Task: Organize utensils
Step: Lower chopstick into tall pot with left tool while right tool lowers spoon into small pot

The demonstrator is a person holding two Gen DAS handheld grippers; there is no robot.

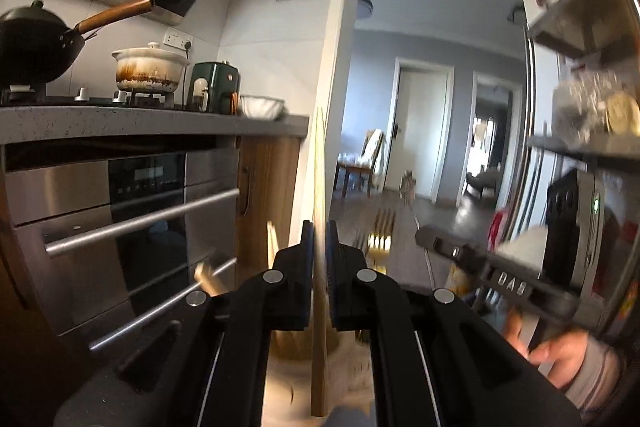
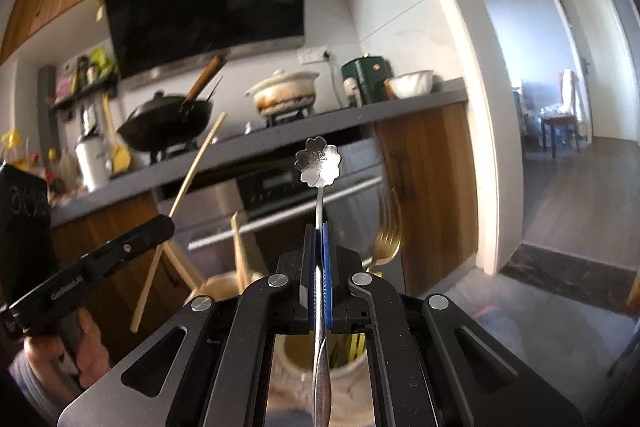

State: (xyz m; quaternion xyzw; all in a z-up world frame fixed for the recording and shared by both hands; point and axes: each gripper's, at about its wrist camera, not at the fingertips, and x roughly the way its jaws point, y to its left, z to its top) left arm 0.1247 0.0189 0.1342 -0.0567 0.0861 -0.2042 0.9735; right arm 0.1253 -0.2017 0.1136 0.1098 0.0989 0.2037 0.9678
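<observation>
My left gripper is shut on a long wooden chopstick that stands nearly upright between its blue pads. My right gripper is shut on the thin handle of a silver spoon with a flower-shaped bowl pointing up. In the right wrist view the left gripper shows at the left, holding the chopstick slanted. Below both grippers stands a cream utensil holder with gold forks and wooden utensils sticking out. The right gripper appears blurred in the left wrist view.
Ahead is a grey counter carrying a black wok, a stained clay pot, a green appliance and a white bowl. A steel oven sits beneath. A doorway opens right; shelves crowd the far right.
</observation>
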